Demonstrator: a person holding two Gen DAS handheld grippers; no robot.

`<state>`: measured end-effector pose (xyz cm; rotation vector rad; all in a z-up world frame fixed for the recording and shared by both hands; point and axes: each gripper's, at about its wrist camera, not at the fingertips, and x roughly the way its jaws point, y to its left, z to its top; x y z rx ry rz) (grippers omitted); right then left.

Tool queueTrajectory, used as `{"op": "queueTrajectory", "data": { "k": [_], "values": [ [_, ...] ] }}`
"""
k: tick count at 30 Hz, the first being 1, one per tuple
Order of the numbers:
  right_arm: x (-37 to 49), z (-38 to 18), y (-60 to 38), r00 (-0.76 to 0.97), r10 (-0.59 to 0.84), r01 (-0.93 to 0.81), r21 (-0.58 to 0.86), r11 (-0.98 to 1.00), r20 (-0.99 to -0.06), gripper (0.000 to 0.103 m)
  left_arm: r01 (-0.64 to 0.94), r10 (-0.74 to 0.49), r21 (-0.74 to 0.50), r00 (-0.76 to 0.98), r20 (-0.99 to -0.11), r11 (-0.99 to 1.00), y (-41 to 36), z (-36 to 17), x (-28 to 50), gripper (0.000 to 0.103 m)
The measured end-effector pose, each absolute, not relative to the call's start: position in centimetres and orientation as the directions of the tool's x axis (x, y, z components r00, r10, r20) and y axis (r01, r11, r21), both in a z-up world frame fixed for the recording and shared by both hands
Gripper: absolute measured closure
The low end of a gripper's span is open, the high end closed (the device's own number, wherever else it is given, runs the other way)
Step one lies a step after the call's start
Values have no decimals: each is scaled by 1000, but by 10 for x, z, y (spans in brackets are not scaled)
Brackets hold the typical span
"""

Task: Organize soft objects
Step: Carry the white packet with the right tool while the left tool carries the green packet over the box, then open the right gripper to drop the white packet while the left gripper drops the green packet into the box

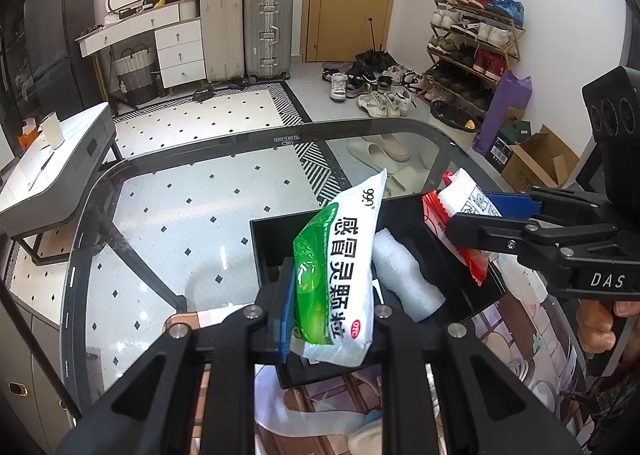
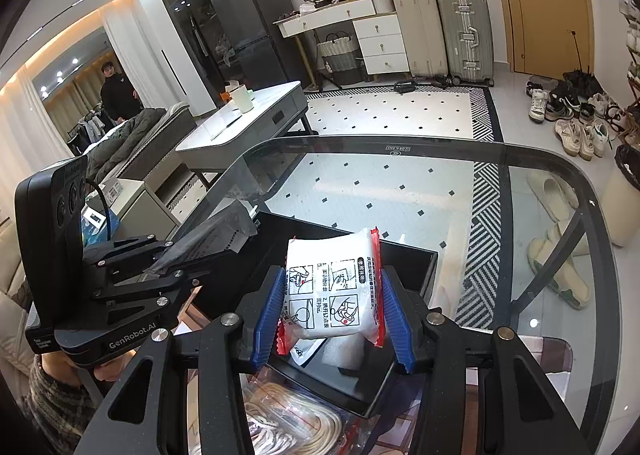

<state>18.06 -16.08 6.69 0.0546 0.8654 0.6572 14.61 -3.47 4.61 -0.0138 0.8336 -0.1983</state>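
Left gripper (image 1: 332, 295) is pinching a green & white sachet (image 1: 340, 267), jaws closed on it, above a black tray (image 1: 472, 279) on a glass table (image 1: 180, 215). Right gripper (image 2: 332, 311) is clamping a red-edged white packet (image 2: 334, 291) over the tray's right side. White foam (image 1: 404, 275) is lying inside the tray.

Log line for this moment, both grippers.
left gripper: shut on green-white sachet | right gripper: shut on red-edged white packet | both above black box | foam piece inside
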Motion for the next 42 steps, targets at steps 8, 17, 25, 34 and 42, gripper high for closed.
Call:
{"op": "queueTrajectory", "data": {
  "k": [8,17,25,34,42],
  "values": [
    [184,61,-156,452,555,-509,310,803,-698,55,173,-184,-94,642,-744,980,-36,41,152,86],
    [186,58,-153,442,555,-507,314,803,-705,55,178,-190,-99,630,-753,979,-37,36,155,86],
    [190,46,-150,419,554,-508,320,800,-719,55,180,-199,-110,612,-765,978,-41,28,158,86],
    [195,40,-146,401,555,-507,328,797,-728,54,192,-202,-107,591,-781,975,-46,21,164,85],
    [197,38,-149,397,563,-507,338,793,-725,47,208,-219,-118,575,-788,971,-49,17,167,63]
  ]
}}
